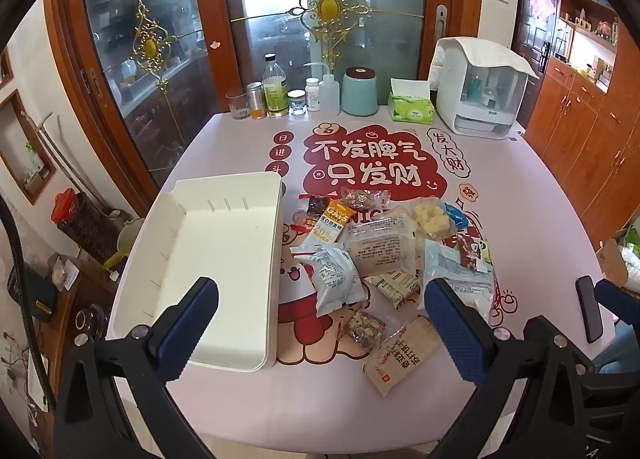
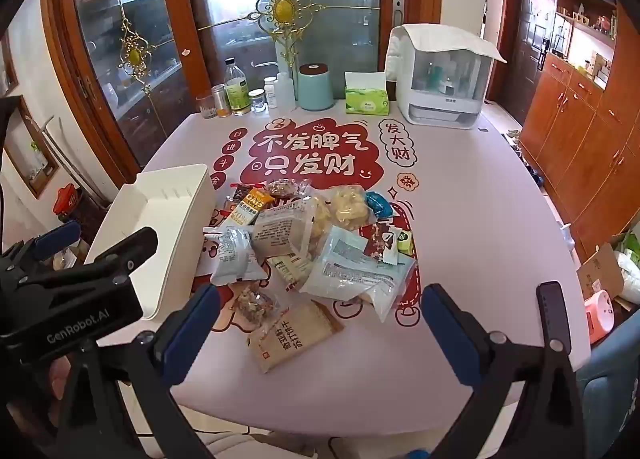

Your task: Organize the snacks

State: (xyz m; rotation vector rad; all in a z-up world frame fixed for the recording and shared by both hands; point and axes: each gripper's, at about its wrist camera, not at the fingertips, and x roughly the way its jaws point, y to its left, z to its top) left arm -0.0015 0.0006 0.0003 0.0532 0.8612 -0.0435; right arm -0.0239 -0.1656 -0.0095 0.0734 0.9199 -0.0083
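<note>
A pile of packaged snacks (image 1: 380, 251) lies in the middle of the pink table; it also shows in the right wrist view (image 2: 304, 243). An empty white bin (image 1: 216, 259) stands to the left of the pile, also seen from the right wrist (image 2: 160, 219). A tan cracker pack (image 1: 404, 355) lies nearest the front edge, also in the right wrist view (image 2: 292, 335). My left gripper (image 1: 320, 323) is open and empty above the near table, between bin and pile. My right gripper (image 2: 320, 327) is open and empty, over the cracker pack.
Bottles, jars and a teal canister (image 1: 360, 91) line the table's far edge, with a green tissue box (image 1: 412, 107) and a white appliance (image 1: 480, 95). A dark phone (image 1: 590, 307) lies at the right edge. Wooden cabinets (image 2: 580, 131) stand to the right.
</note>
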